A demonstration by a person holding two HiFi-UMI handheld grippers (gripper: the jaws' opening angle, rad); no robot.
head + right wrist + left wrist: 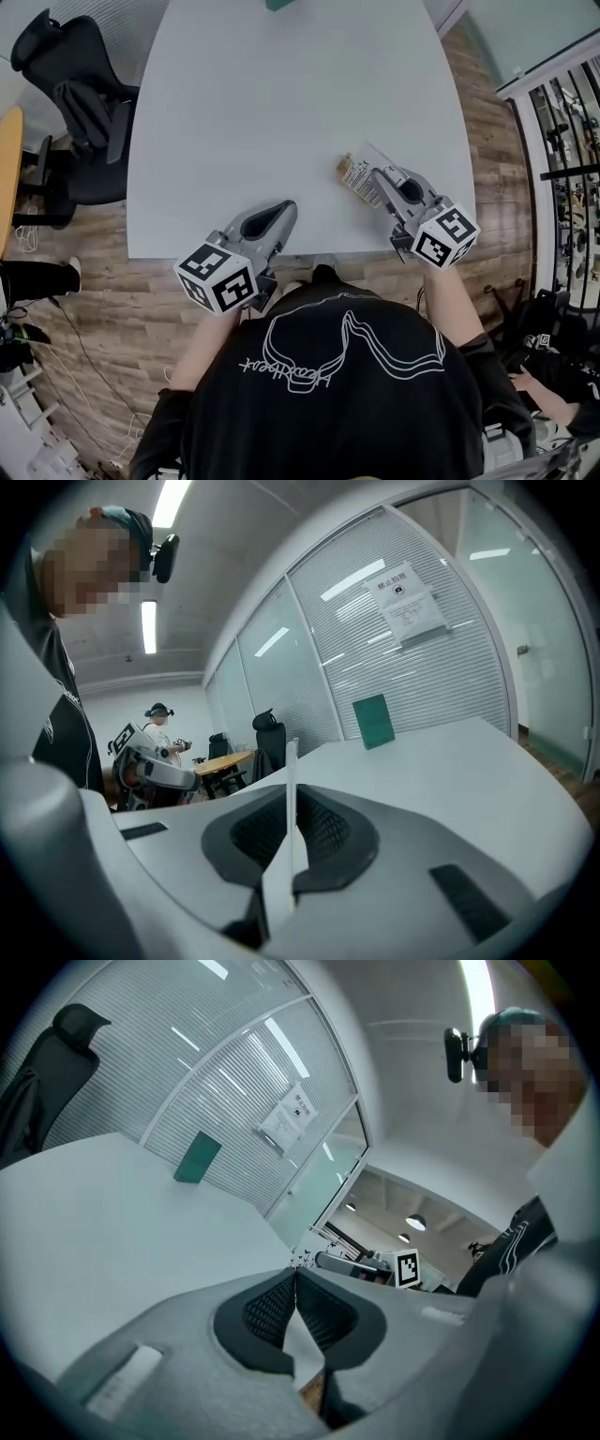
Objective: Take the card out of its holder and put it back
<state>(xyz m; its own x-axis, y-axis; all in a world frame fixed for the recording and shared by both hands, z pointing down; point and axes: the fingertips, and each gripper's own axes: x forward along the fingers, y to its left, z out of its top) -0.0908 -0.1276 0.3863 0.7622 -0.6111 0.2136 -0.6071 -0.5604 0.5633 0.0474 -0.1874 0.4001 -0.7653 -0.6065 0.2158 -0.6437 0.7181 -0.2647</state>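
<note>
1. The card (360,174) is over the near right part of the white table (281,112), its printed face up toward our head camera. We cannot tell the card from any holder around it, nor whether it touches the tabletop.
2. Our right gripper (378,177) is clamped on the card. In the right gripper view the card (291,799) runs edge-on as a thin white strip pressed between the ribbed pads of the right gripper (292,789), and it sticks out past the tips.
3. Our left gripper (286,208) hangs at the table's near edge, well apart from the card. In the left gripper view the left gripper (296,1274) has its jaws together with nothing between them.
4. A green object (278,4) stands at the far edge of the table.
5. A black office chair (75,84) stands left of the table on the wooden floor (94,300).
</note>
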